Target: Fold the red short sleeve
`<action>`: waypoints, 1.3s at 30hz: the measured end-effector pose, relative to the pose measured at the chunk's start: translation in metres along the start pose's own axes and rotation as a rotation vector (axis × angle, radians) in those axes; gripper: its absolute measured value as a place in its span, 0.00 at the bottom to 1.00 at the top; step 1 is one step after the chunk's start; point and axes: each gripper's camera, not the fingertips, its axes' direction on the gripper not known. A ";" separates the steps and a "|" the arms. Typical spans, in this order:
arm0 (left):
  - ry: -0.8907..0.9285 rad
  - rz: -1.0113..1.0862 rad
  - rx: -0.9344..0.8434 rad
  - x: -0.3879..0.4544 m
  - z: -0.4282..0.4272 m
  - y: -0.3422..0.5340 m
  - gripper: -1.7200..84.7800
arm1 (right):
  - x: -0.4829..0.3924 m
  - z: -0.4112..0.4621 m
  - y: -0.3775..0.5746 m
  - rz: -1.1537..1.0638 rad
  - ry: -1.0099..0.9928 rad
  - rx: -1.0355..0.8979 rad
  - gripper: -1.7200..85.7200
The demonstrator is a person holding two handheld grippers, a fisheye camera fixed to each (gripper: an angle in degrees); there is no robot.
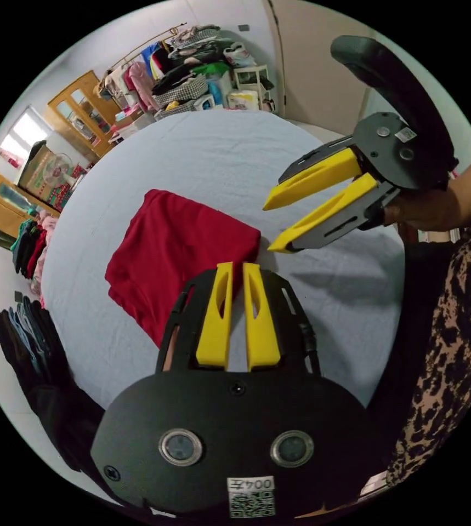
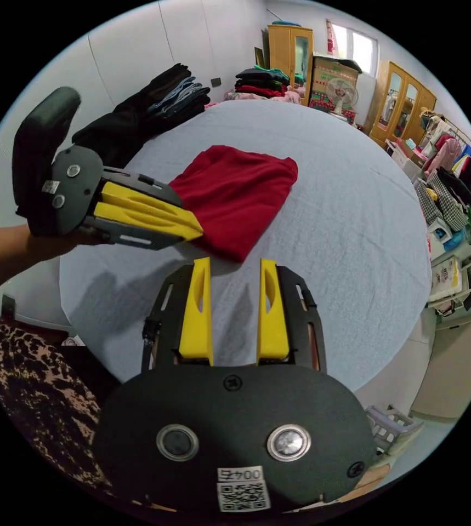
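The red short sleeve lies folded into a compact rectangle on the pale blue sheet. My left gripper hovers at the garment's near corner, its yellow jaws drawn together with only a thin slit between them; I see no cloth pinched there. Just off that same corner, over bare sheet, my right gripper is open and holds nothing.
A pile of dark clothes lies at one edge of the surface. A loaded clothes rack, wooden cabinets and a folded stack ring the room. A person's arm and patterned clothing are close by.
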 end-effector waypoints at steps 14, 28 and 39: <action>0.194 -0.224 0.069 -0.019 -0.011 -0.020 0.02 | -0.037 -0.024 -0.016 -0.001 0.097 0.022 0.16; 0.257 -0.316 0.097 0.022 -0.010 -0.019 0.02 | -0.048 -0.022 -0.044 -0.031 0.187 -0.001 0.11; 0.102 -0.696 0.040 0.016 0.040 -0.004 0.02 | -0.044 -0.026 -0.057 -0.054 0.215 -0.015 0.09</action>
